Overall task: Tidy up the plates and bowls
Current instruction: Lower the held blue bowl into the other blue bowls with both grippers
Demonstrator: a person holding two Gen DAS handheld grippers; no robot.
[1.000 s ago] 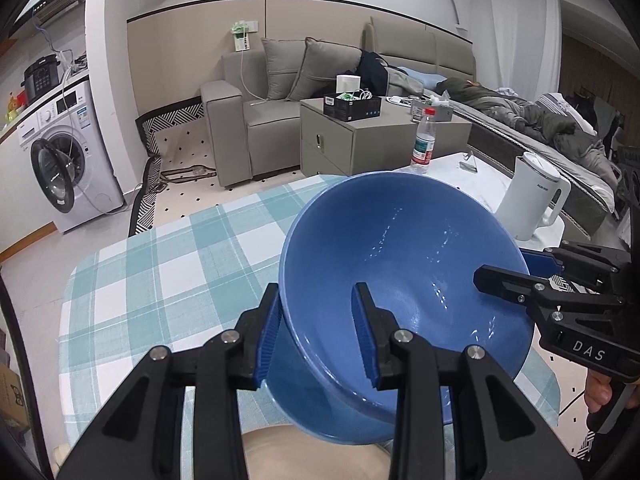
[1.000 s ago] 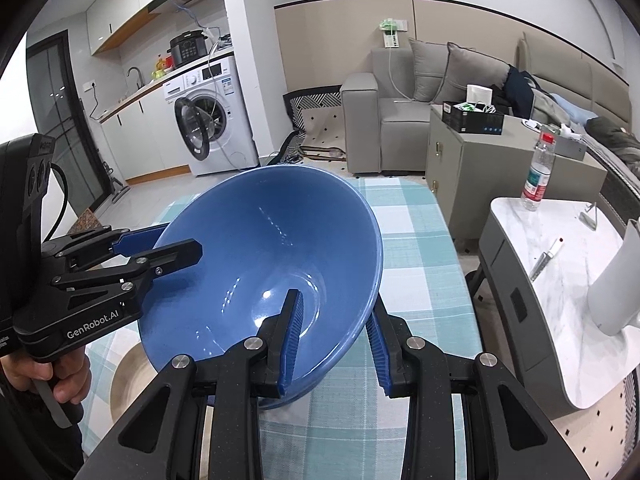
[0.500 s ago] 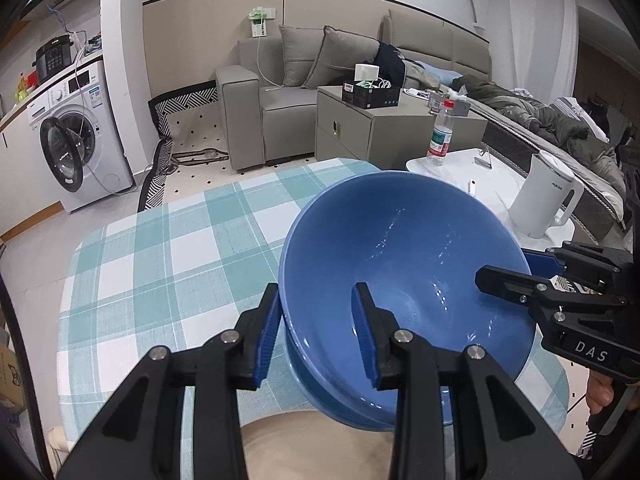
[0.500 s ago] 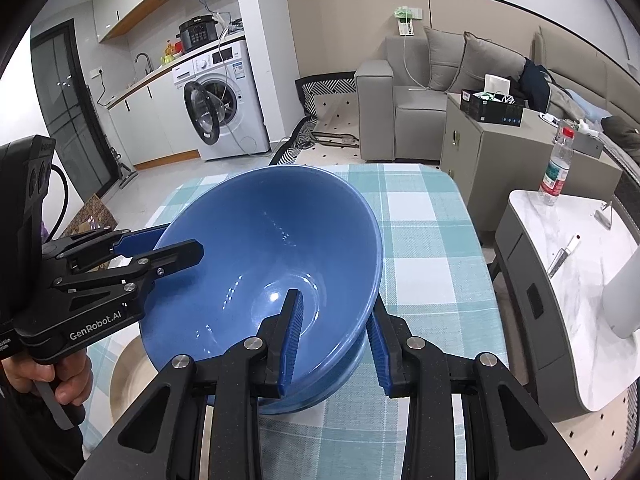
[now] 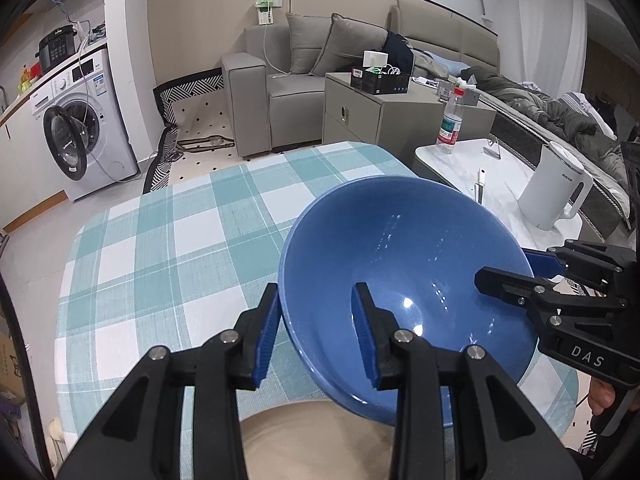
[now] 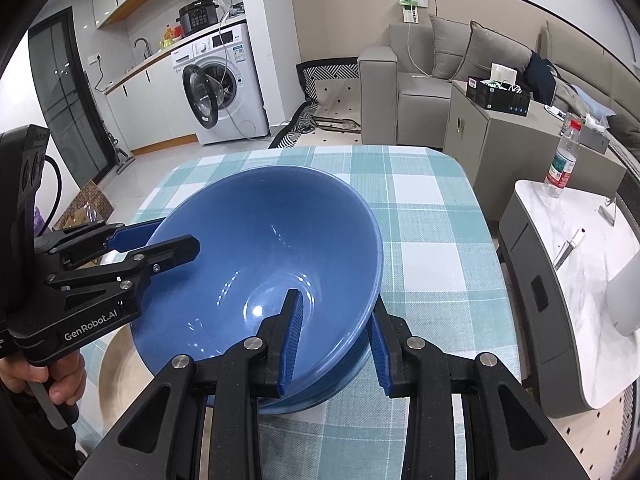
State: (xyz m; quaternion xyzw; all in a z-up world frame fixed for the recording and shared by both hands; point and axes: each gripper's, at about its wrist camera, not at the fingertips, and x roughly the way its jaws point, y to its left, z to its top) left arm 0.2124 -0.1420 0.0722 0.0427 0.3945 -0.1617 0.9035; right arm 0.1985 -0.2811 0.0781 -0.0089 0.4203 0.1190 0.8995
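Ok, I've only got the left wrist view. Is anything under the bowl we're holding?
Observer: Yes. The right wrist view shows a lower bowl, also blue, directly beneath the bowl. They look nested.
Operator: How does the right gripper sit on it?
Observer: The right gripper straddles the bowl's near rim, with one finger inside and one outside.
Operator: Any room to the right of the bowls?
Observer: Yes, bare checked cloth runs from the bowls to the right edge of the table.
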